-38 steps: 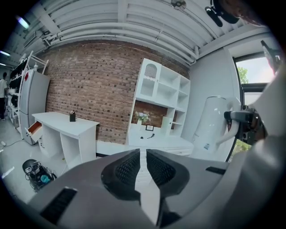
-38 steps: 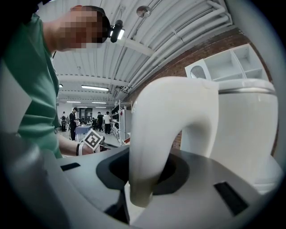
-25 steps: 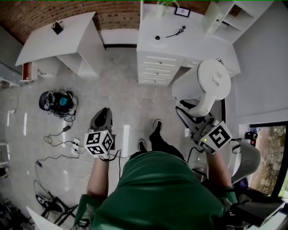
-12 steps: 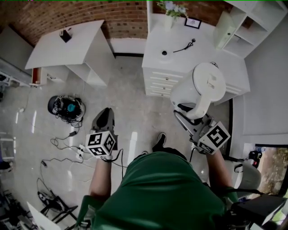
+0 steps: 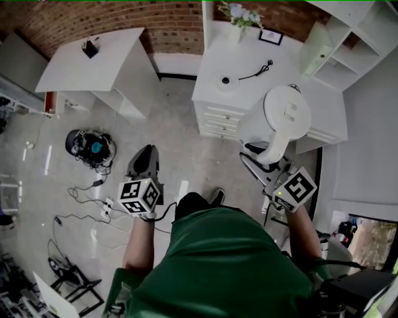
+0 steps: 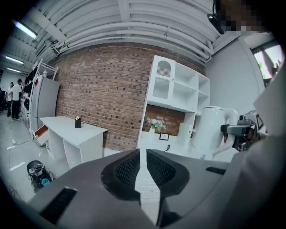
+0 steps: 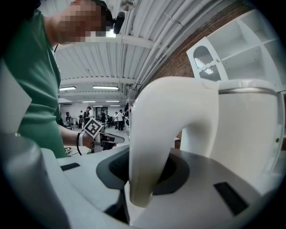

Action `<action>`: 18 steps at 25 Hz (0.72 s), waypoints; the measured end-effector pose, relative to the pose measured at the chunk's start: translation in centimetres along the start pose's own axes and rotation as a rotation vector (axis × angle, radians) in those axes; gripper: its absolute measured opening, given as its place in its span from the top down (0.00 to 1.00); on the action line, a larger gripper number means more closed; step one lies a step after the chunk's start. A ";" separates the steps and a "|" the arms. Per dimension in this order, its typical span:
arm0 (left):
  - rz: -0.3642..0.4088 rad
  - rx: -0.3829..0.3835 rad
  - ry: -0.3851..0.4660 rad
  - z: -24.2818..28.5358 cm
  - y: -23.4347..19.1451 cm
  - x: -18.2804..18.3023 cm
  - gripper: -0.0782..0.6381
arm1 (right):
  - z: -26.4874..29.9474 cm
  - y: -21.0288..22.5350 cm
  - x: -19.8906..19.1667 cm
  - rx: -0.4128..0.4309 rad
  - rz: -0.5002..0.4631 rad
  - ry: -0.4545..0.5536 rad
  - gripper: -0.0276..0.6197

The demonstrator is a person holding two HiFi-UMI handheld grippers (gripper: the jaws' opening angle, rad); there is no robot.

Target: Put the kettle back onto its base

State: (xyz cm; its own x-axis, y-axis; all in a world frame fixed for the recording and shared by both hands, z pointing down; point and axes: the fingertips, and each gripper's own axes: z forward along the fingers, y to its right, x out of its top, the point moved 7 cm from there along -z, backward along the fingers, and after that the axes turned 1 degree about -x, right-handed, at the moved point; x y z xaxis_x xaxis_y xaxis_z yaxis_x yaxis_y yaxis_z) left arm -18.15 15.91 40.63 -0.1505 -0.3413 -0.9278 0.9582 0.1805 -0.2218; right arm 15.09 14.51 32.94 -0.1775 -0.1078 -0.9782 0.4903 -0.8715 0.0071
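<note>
A white kettle (image 5: 283, 121) hangs in the air in front of the white drawer desk (image 5: 298, 93). My right gripper (image 5: 266, 160) is shut on its curved handle (image 7: 152, 134), with the body (image 7: 250, 129) to the right. The small black round base (image 5: 226, 80) lies on the desk with its cord trailing to the right, beyond and to the left of the kettle. My left gripper (image 5: 144, 163) is held out over the floor, left of the desk. Its jaws stand almost together with nothing between them (image 6: 142, 163). The left gripper view shows the kettle (image 6: 210, 129) at the right.
On the desk stand a flower vase (image 5: 239, 15) and a small picture frame (image 5: 271, 36). A white shelf unit (image 5: 348, 31) is at the right and a second white table (image 5: 93, 62) at the left. Cables, a power strip (image 5: 102, 205) and a round black device (image 5: 92, 144) lie on the floor.
The person has walked toward the drawer desk, carrying both grippers forward. The kettle stays in the right gripper and now overlaps the desk's front edge.
</note>
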 end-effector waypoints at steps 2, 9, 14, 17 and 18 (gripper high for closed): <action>-0.001 -0.001 -0.007 0.5 0.6 -0.2 0.81 | -0.1 0.7 -0.3 0.009 0.008 -0.008 0.79; -0.009 0.029 -0.018 1.7 -0.3 -0.3 0.81 | 0.8 2.4 -0.7 0.018 0.021 -0.021 0.79; -0.009 0.029 -0.031 3.5 -1.3 0.0 0.81 | 2.0 3.7 -0.7 0.007 0.029 -0.019 0.79; -0.007 0.016 -0.030 5.3 -1.9 0.5 0.81 | 2.8 4.7 -0.6 -0.010 0.023 -0.017 0.79; -0.007 0.012 -0.029 6.0 -2.1 0.7 0.81 | 3.1 5.0 -0.6 -0.016 0.019 -0.015 0.79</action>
State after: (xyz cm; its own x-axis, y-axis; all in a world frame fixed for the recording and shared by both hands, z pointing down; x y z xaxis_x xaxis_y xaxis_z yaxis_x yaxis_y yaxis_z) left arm -18.86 9.76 42.23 -0.1504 -0.3693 -0.9170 0.9599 0.1673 -0.2248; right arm 14.97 8.69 34.18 -0.1808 -0.1313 -0.9747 0.5068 -0.8618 0.0221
